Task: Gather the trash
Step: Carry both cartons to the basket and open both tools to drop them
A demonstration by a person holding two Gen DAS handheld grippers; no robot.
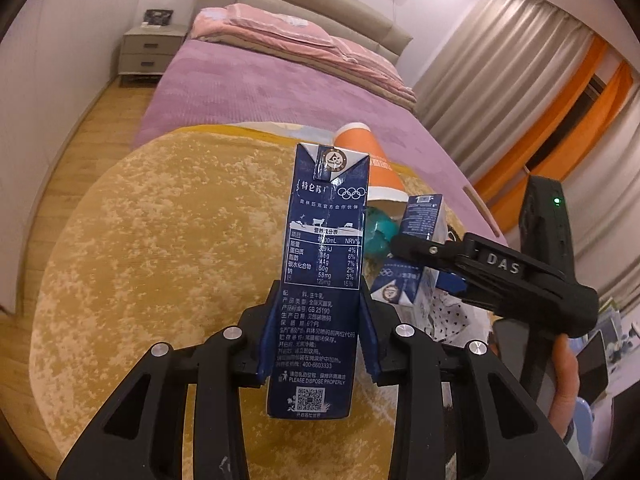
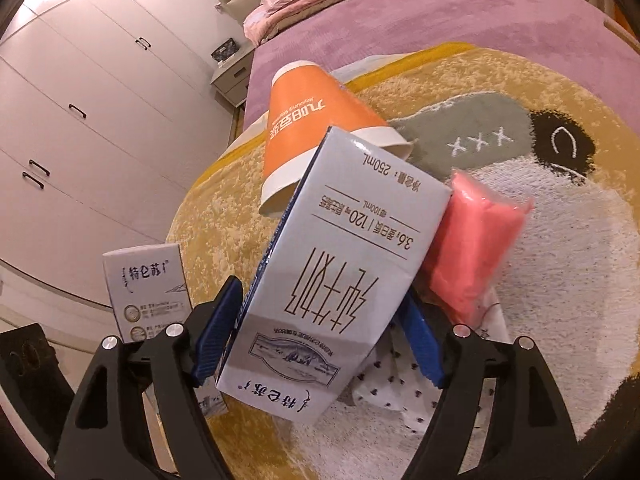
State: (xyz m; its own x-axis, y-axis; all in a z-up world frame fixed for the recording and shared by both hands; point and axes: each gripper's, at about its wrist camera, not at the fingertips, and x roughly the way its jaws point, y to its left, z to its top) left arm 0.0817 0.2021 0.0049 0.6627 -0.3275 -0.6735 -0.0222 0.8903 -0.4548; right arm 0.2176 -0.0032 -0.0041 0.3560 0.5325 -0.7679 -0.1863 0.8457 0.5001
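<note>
My left gripper [image 1: 318,332] is shut on a dark blue milk carton [image 1: 324,264] and holds it upright above the yellow rug [image 1: 160,240]. It also shows at the left of the right wrist view [image 2: 148,292]. My right gripper [image 2: 316,336] is shut on a second milk carton [image 2: 332,280], white face up, tilted; both show in the left wrist view, the gripper [image 1: 480,268] and the carton [image 1: 420,232]. An orange paper cup [image 2: 316,128] lies on its side just beyond that carton. A pink packet [image 2: 472,240] lies to its right.
A white dotted wrapper [image 2: 400,384] lies under the right gripper. A teal object [image 1: 378,232] sits by the cup. The rug lies on a purple bed [image 1: 248,88] with folded pink bedding [image 1: 320,44]. A nightstand [image 1: 150,52] and white wardrobes [image 2: 80,120] stand on the left.
</note>
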